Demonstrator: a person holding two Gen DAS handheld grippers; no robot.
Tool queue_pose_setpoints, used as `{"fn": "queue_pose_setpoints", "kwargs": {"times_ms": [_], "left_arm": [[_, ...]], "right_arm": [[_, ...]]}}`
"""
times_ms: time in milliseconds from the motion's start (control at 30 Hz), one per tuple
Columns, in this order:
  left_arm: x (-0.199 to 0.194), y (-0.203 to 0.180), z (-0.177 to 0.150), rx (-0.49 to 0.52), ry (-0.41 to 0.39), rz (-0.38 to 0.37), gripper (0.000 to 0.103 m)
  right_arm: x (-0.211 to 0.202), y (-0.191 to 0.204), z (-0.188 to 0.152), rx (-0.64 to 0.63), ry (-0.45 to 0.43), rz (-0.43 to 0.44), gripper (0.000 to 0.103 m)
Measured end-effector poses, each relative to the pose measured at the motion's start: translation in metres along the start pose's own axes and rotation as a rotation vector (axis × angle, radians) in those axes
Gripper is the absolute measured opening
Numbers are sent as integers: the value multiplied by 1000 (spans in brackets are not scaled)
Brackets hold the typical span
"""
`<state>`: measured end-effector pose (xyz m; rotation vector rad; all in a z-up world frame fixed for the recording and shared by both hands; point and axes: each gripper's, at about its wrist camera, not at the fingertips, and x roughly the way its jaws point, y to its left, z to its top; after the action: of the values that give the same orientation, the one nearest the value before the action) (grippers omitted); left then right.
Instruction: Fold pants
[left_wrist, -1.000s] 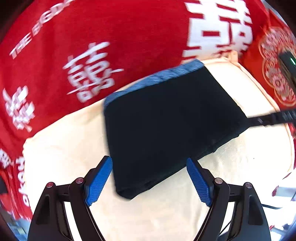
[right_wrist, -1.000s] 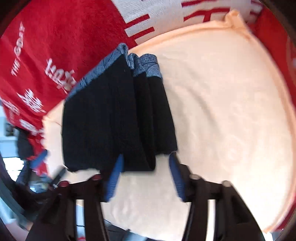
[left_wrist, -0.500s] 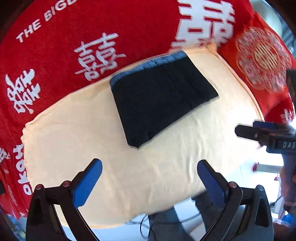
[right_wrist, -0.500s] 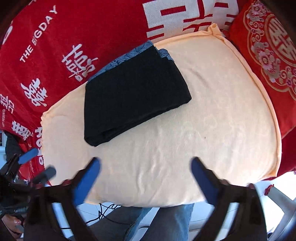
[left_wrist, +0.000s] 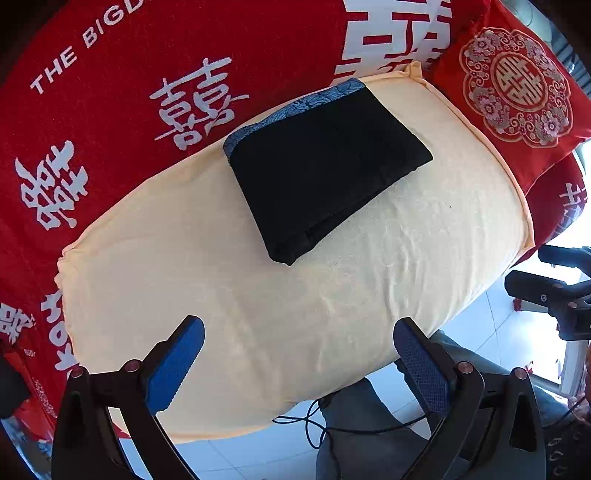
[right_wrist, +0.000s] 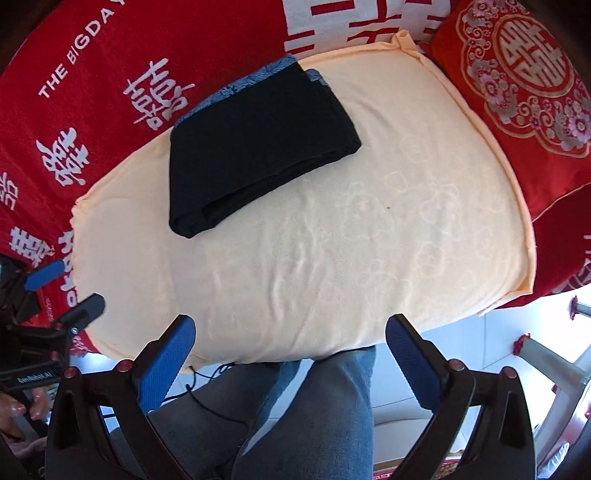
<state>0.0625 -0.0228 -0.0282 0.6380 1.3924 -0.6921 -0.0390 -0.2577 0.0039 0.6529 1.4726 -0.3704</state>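
The pants (left_wrist: 325, 166) lie folded into a compact black rectangle on the cream cushion (left_wrist: 332, 295), well ahead of both grippers and touched by neither. Seen from the left gripper (left_wrist: 299, 365), whose blue-padded fingers (left_wrist: 173, 363) stand spread wide with nothing between them, the pants sit straight ahead and far up the cushion, with the blue patterned waistband (left_wrist: 295, 107) at their far edge and a folded corner pointing back toward the gripper. The right gripper (right_wrist: 290, 365) is likewise spread wide and empty; from it the pants (right_wrist: 258, 147) lie ahead and to the left, their stacked fold layers showing along the near edge. Bare cushion (right_wrist: 369, 240) fills the space between each gripper and the pants. Beyond the pants, a red cloth (left_wrist: 184, 55) with white characters and the words "THE BIGD" covers the surface behind the cushion, and a red pillow (left_wrist: 517, 85) with a gold and floral medallion rests ahead and to the right, touching the cushion's far corner. Below the right gripper's fingers (right_wrist: 164, 367) a leg in blue jeans (right_wrist: 306, 413) shows, and a thin black cable (left_wrist: 332, 428) trails over the pale tiled floor (left_wrist: 498, 325). The right gripper's dark body appears at the right edge of the left view, and the left gripper's at the left edge of the right view.
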Motion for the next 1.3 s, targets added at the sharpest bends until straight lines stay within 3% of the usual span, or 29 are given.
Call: {"fn": "queue_pose_setpoints", "kwargs": {"times_ms": [333,600,900,1300], "left_arm": [[-10,-7,0,17,-20,-7,103],[-15,-10,-1,22,-29,-13,103],[-12,-9,1,0,-11,-28,103],[-3,3,4,-84,12,-28,103]], "right_arm": [[-6,4,-1,-21,-11,10,103],[-13,-8,-3,62,-47,112,103],[-8,-5,-1,56,-22,145,103],[-3,-10,11,59,10,113,103]]}}
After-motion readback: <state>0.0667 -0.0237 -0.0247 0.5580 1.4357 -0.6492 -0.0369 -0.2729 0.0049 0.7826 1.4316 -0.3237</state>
